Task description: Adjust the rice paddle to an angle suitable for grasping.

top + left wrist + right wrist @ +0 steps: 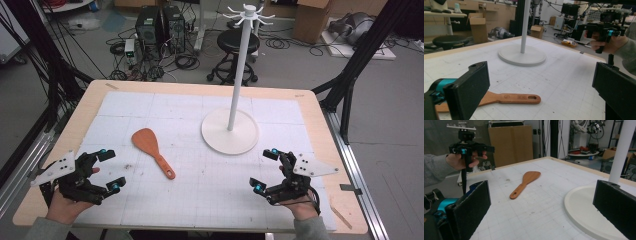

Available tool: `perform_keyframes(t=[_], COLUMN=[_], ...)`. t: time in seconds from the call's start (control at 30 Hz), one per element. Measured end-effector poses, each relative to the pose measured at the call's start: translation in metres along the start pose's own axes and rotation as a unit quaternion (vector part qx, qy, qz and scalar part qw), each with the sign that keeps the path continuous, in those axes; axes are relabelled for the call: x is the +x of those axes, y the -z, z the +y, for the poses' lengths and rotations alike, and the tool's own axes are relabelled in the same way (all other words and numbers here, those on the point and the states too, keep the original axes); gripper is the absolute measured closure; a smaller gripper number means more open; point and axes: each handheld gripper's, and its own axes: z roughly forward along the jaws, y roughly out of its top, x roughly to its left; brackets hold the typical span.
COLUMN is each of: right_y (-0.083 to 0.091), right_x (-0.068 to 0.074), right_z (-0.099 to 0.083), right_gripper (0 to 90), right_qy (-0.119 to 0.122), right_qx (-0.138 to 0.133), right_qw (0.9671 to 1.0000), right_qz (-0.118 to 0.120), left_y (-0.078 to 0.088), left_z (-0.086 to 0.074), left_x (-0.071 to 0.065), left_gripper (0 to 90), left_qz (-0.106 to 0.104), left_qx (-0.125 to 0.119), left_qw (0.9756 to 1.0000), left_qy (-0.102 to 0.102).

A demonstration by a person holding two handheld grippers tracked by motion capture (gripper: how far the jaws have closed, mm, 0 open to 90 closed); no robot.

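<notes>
Resting on the white gridded mat, the tall white stand sits far right of centre; its hooked top shows from the high view, cut off in both gripper views. Your wooden rice paddle lies near left, handle toward you; the left gripper view shows a stamp on that handle, too small to read. You hold your left gripper and right gripper low at the near corners, jaws wide, nothing between them.
</notes>
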Motion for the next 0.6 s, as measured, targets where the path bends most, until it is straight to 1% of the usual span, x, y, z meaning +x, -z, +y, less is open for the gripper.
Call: perform_keyframes(t=[0.13,0.2,0.27,0.3,0.33,0.37,0.43,0.47,0.5,0.57,0.6], right_y=[0.001,0.001,0.001,0.001,0.001,0.000,-0.002,-0.002,-0.002,-0.003,-0.003], right_x=[0.000,0.000,0.000,0.000,0.000,-0.001,-0.001,-0.001,-0.001,-0.001,-0.001], right_z=[-0.003,-0.004,-0.006,-0.006,-0.006,-0.008,-0.009,-0.009,-0.010,-0.011,-0.012], right_gripper=[0.0,0.0,0.0,0.0,0.0,0.0,0.0,0.0,0.0,0.0,0.0], right_qy=[-0.004,-0.004,-0.008,-0.007,-0.007,-0.007,-0.007,-0.008,-0.010,-0.010,-0.009], right_qx=[0.005,0.007,0.011,0.013,0.013,0.016,0.019,0.022,0.025,0.029,0.031], right_qw=[1.0000,1.0000,0.9999,0.9999,0.9999,0.9998,0.9998,0.9997,0.9996,0.9995,0.9995], right_qz=[-0.003,-0.004,-0.004,-0.006,-0.006,-0.005,-0.006,-0.004,-0.006,-0.005,-0.005], left_y=[-0.002,-0.004,-0.004,-0.006,-0.006,-0.008,-0.010,-0.012,-0.012,-0.010,-0.010], left_z=[-0.001,-0.002,-0.002,-0.002,-0.002,0.000,0.001,0.002,0.002,0.004,0.004], left_x=[0.000,-0.001,-0.001,-0.001,-0.001,0.000,0.000,0.000,0.000,0.001,0.002], left_gripper=[1.8,1.7,1.8,1.7,1.8,1.8,1.8,2.6,5.8,18.1,25.8], left_qz=[0.003,0.003,0.003,-0.002,-0.002,-0.007,-0.007,-0.012,-0.012,-0.013,-0.010], left_qx=[0.002,0.007,0.008,0.015,0.015,0.026,0.030,0.033,0.033,0.027,0.026], left_qw=[1.0000,0.9999,0.9999,0.9999,0.9999,0.9996,0.9995,0.9993,0.9993,0.9995,0.9996], left_qy=[0.000,-0.010,-0.011,-0.004,-0.004,0.009,0.008,0.015,0.015,0.007,0.005])
